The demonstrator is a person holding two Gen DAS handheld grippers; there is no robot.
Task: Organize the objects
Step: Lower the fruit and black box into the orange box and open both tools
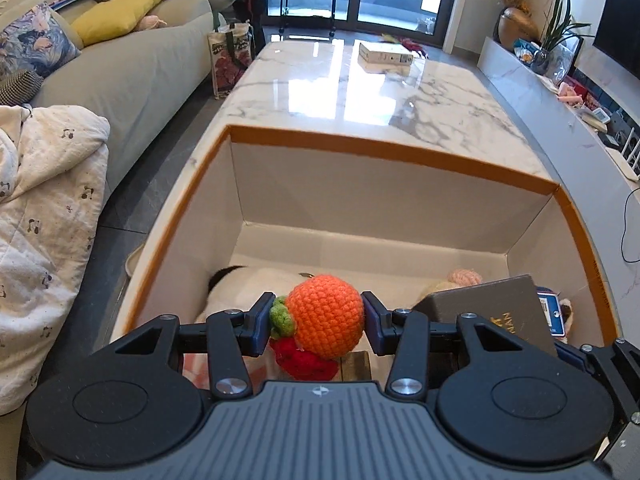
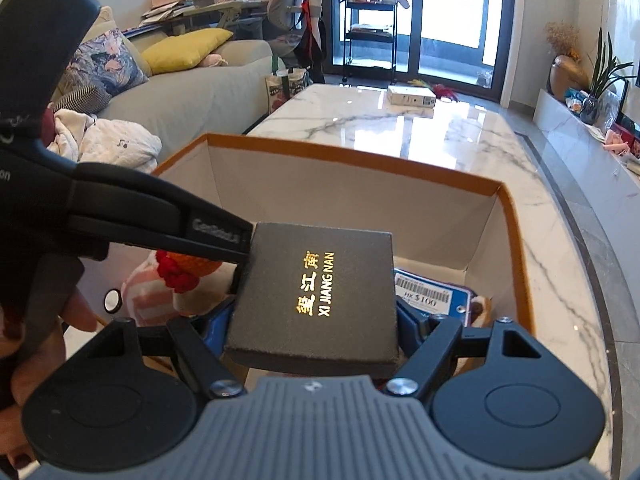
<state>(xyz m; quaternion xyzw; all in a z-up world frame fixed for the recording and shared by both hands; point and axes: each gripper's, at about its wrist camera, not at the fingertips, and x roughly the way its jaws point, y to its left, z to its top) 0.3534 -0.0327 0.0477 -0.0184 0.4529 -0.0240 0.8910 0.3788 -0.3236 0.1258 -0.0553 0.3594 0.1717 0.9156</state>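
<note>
While the left gripper [image 1: 316, 326] is clamping the soft, light crochet orange [image 1: 325, 316] across its middle over the bin [image 1: 384, 151], I am holding the stiff dark box [image 2: 320, 296] by its sides in the right gripper [image 2: 316, 320].

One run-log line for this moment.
left gripper: shut on crochet orange | right gripper: shut on dark box | both above open carton

The open box [image 1: 384, 152] sits on the near end of the table [image 1: 360, 92], with a small carton [image 1: 385, 53] way down the far end. The sofa [image 1: 132, 72] runs along the left. Inside the box, a plush toy [image 1: 248, 284] lies left and a tagged card [image 2: 434, 300] right.
</note>
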